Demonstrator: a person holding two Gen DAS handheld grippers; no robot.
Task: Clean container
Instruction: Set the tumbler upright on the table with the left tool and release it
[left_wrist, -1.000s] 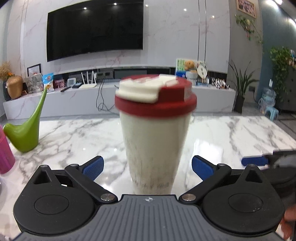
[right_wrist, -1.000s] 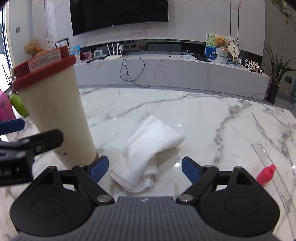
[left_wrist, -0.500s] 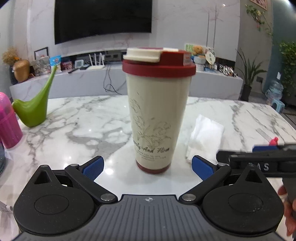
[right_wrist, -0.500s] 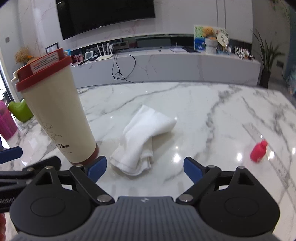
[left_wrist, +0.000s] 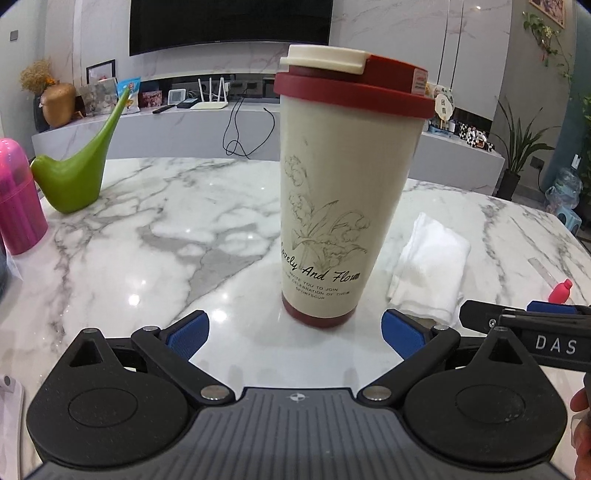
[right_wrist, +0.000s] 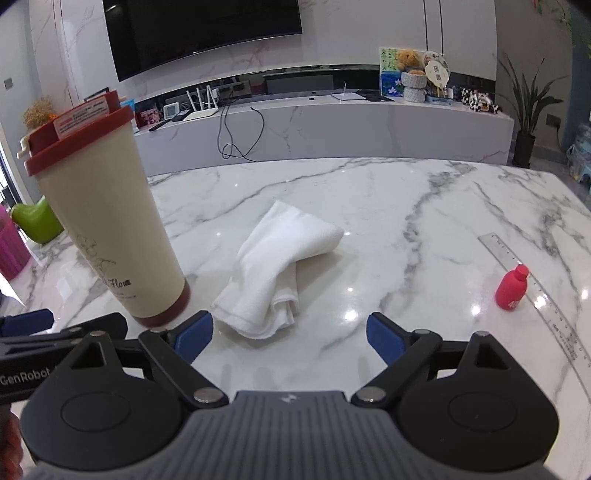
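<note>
A tall cream travel cup (left_wrist: 343, 192) with a red lid and red base stands upright on the marble table (left_wrist: 147, 236). It also shows at the left of the right wrist view (right_wrist: 110, 229). A folded white cloth (right_wrist: 284, 266) lies just right of the cup, and shows in the left wrist view (left_wrist: 432, 269). My left gripper (left_wrist: 295, 332) is open and empty, just short of the cup's base. My right gripper (right_wrist: 288, 332) is open and empty, just short of the cloth's near edge.
A green watering can (left_wrist: 77, 166) and a pink container (left_wrist: 18, 199) stand at the table's left. A small red bottle (right_wrist: 511, 288) and a clear ruler (right_wrist: 539, 295) lie at the right. A TV console runs behind the table.
The left gripper has drawn back from the cup, which stands free on the table. The right gripper has shifted slightly towards the cloth. Both stay open.
</note>
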